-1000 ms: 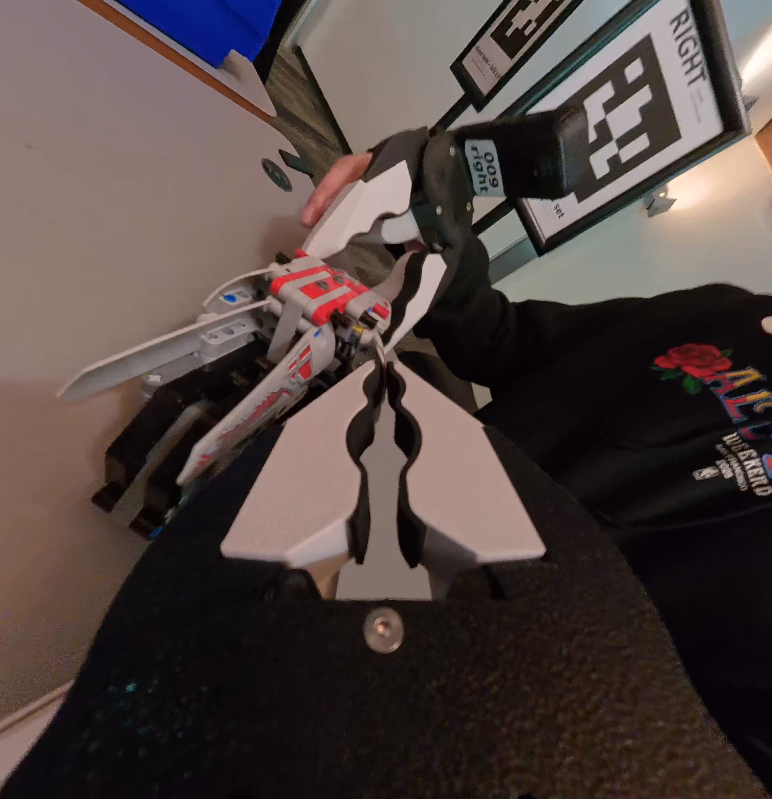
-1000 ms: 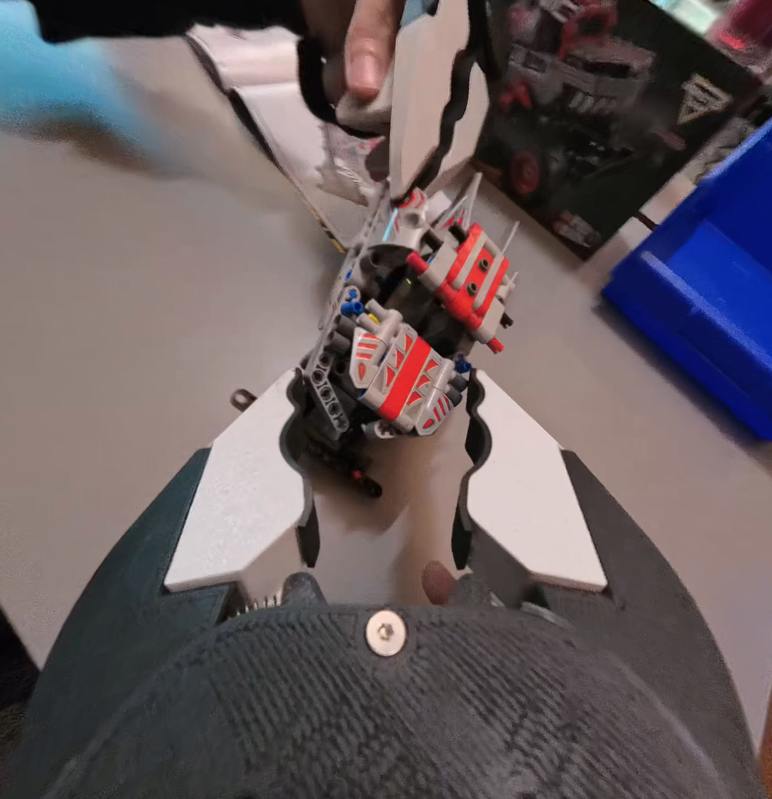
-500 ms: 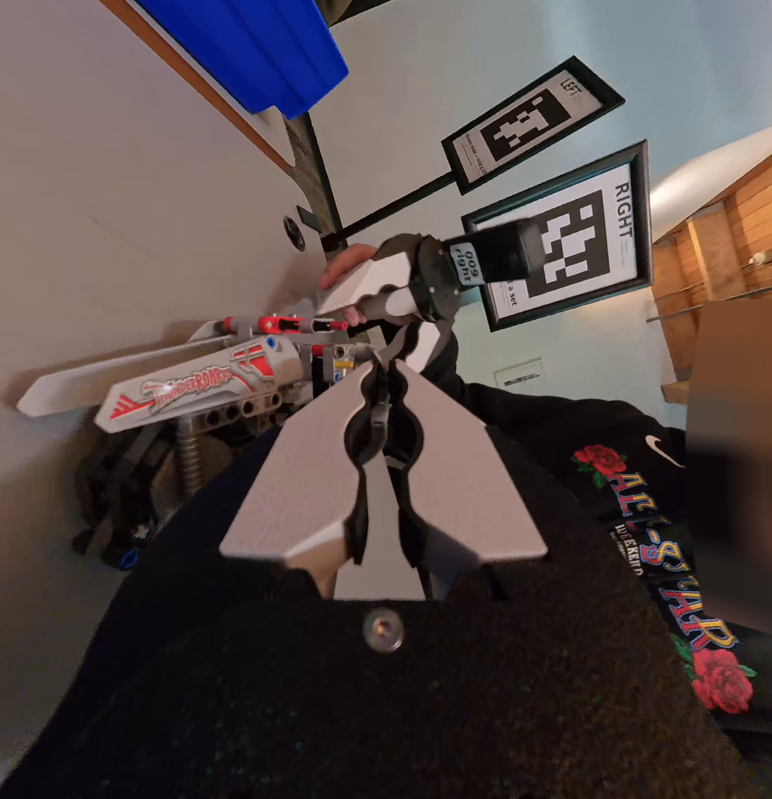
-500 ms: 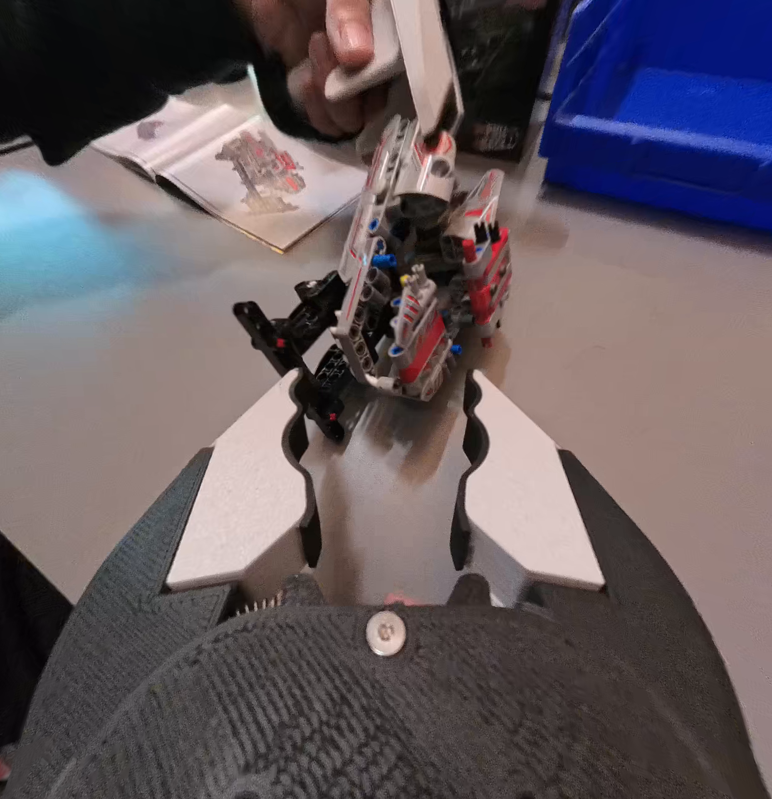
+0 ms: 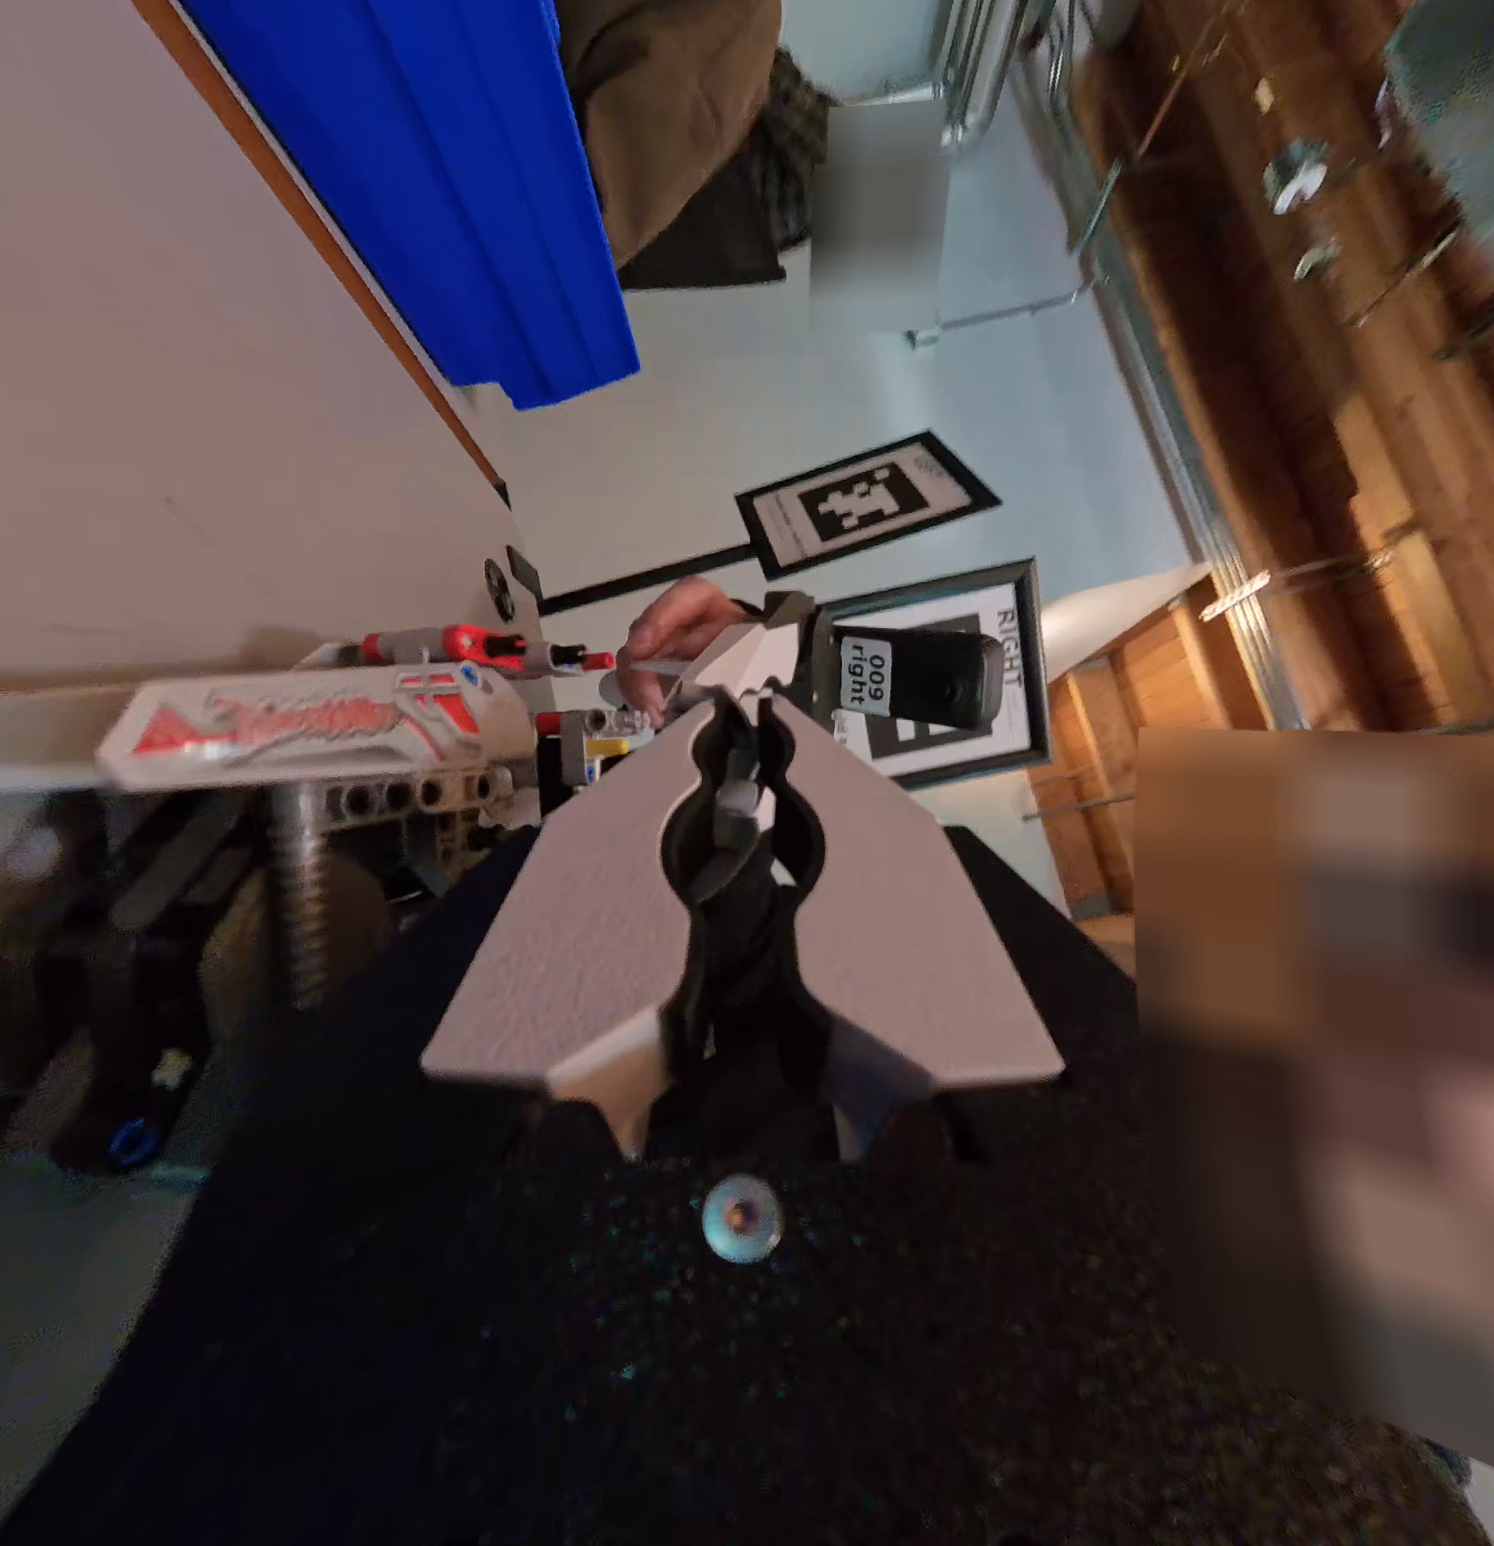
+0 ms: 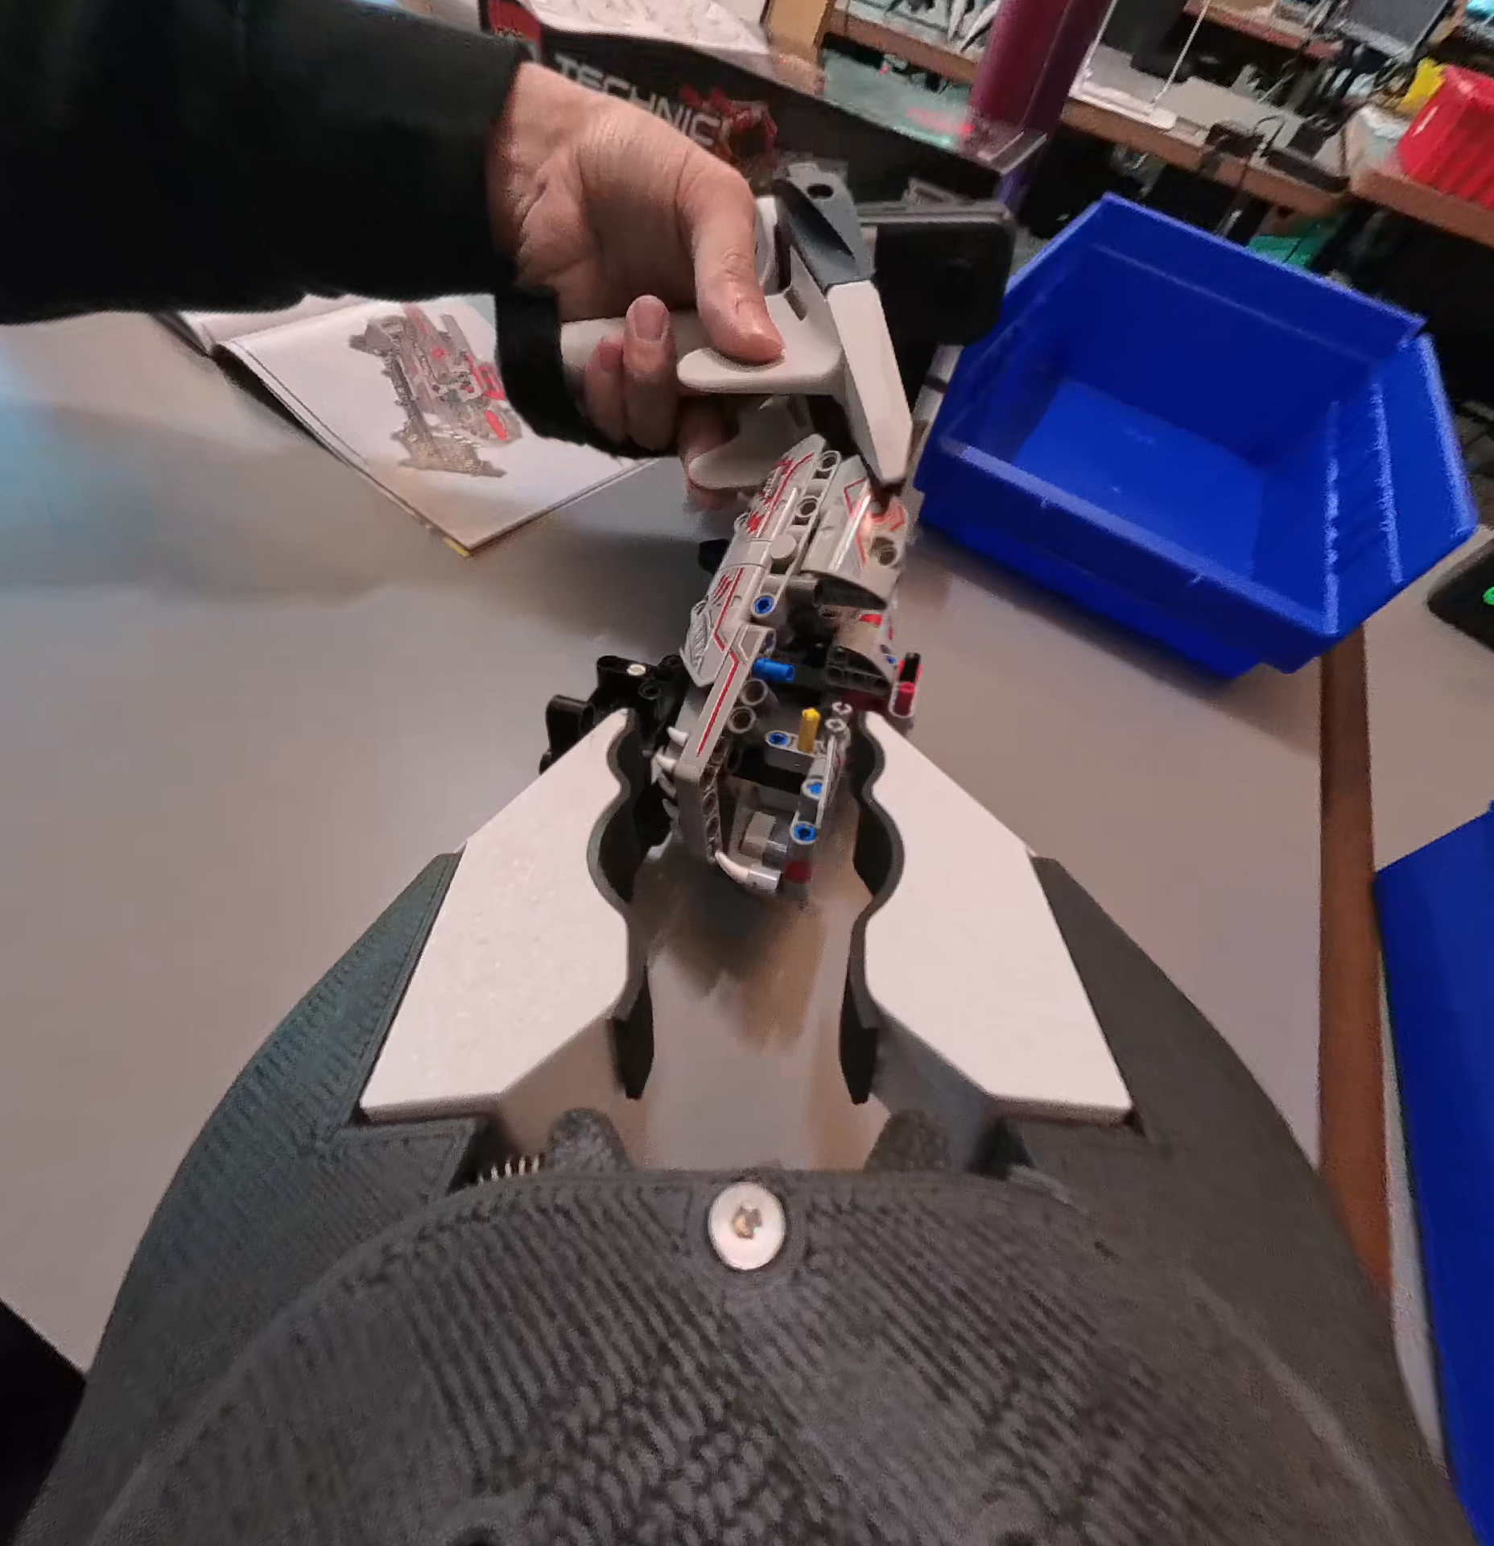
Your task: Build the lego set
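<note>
The grey, red and black lego model point(image 6: 777, 669) stands tilted on the grey table point(image 6: 267, 711). It also shows in the left wrist view point(image 5: 309, 736), with its long grey stickered panel facing me. My left gripper point(image 5: 739, 707) is shut on a small grey part point(image 5: 731, 803) at the model's upper end. A hand holds it in the right wrist view point(image 6: 882, 468). My right gripper point(image 6: 744, 736) is open, with its fingers on either side of the model's near end. It also shows beyond the model in the left wrist view point(image 5: 756, 669).
A blue bin point(image 6: 1187, 435) stands just right of the model, and another blue bin point(image 6: 1463, 1087) is at the right edge. An open instruction booklet point(image 6: 409, 410) lies at the back left. The dark lego box point(image 6: 643, 109) stands behind it. The table's wooden edge point(image 6: 1346, 920) runs on the right.
The left gripper has turned and tilted the model while staying shut on it. The right gripper, still open, has come closer, so the model's near end now lies between its fingers.
</note>
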### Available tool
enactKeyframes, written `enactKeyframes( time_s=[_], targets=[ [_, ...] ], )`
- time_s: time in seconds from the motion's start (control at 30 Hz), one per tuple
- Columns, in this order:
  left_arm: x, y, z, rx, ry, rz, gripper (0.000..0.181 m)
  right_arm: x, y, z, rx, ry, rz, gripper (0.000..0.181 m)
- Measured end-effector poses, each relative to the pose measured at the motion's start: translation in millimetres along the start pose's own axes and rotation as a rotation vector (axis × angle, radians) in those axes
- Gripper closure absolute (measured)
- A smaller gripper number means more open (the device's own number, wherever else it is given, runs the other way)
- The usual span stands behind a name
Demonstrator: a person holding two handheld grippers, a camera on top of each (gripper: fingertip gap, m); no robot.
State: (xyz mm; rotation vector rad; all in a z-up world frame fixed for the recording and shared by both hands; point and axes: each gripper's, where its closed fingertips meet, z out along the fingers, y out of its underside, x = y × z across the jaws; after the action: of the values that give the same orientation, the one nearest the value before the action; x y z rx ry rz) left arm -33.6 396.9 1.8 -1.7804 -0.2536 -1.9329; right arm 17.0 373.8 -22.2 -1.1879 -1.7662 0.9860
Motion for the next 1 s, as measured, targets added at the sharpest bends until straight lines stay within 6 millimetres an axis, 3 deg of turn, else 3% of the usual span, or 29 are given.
enactKeyframes(
  time_s=[0.23, 0.4, 0.57, 0.73, 0.83, 0.9, 1.0],
  targets=[
    [-11, -6, 14, 0.141, -0.012, -0.026, 0.181, 0, 9, 4, 0.025, -0.064, 0.102, 0.133],
    [-5, -6, 18, 0.157, 0.006, -0.028, 0.181, 11, 17, -1, -0.012, 0.014, 0.060, 0.141],
    [3, -19, 8, 0.206, -0.003, -0.020, 0.181, 24, 5, -21, 0.007, 0.172, -0.197, 0.143],
    [7, -25, 16, 0.205, -0.039, 0.005, 0.181, 32, 15, -16, -0.078, 0.228, -0.342, 0.151],
    [7, -29, 20, 0.207, -0.068, 0.028, 0.181, 42, 17, -18, -0.097, 0.290, -0.388, 0.165],
    [4, -31, 20, 0.202, -0.110, 0.058, 0.181, 42, 15, -19, -0.075, 0.279, -0.350, 0.166],
    [1, -33, 19, 0.179, -0.179, 0.146, 0.181, 39, 9, -22, 0.007, 0.208, -0.160, 0.167]
  ],
)
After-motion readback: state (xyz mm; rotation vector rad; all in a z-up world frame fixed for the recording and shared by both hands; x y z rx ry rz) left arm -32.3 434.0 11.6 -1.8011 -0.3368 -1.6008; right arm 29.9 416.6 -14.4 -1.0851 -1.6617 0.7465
